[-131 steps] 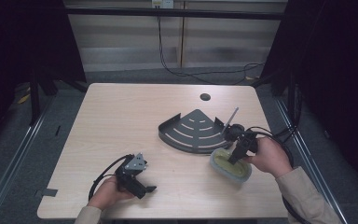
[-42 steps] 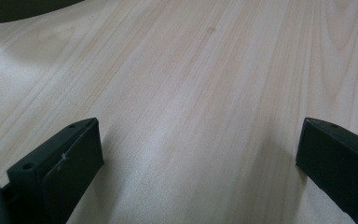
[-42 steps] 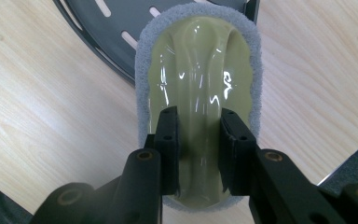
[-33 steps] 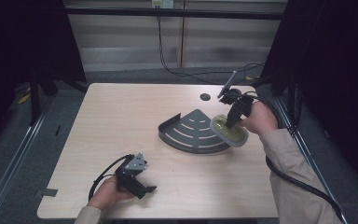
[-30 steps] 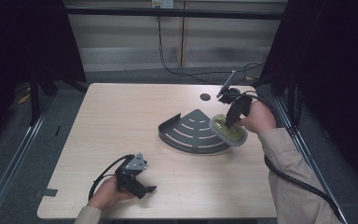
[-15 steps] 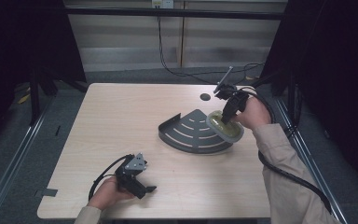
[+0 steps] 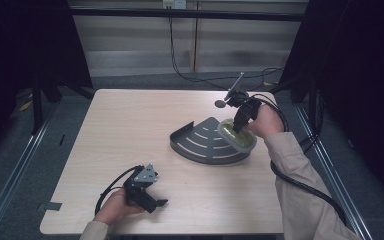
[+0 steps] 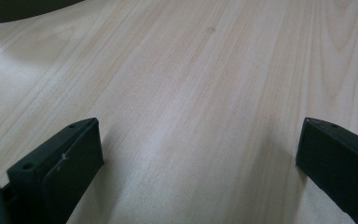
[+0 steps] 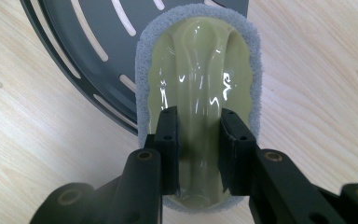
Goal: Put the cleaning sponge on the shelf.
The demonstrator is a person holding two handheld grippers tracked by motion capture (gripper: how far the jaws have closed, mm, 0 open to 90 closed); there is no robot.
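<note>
Placing step: right gripper [image 9: 198, 140] clamps the ridge of the oval yellow-green, grey-edged sponge [image 9: 198, 88], centre frame, over the dark slotted fan-shaped tray's [image 7: 202, 145] right edge. Next: lower squarely, release. Left gripper [image 7: 152, 202] gapes, idle, lower left.

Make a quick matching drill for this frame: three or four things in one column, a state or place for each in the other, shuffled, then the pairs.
Things:
1. left gripper
2. right gripper
3. scrubbing sponge
4. dark slotted corner rack

States or places:
A. flat on the table, near its right side
B. fingers shut on the sponge's glossy ridge
C. partly over the rack's right edge
D. fingers wide apart, low over bare wood at the near left

Pairs: 1-D, 2-B, 3-C, 4-A
</note>
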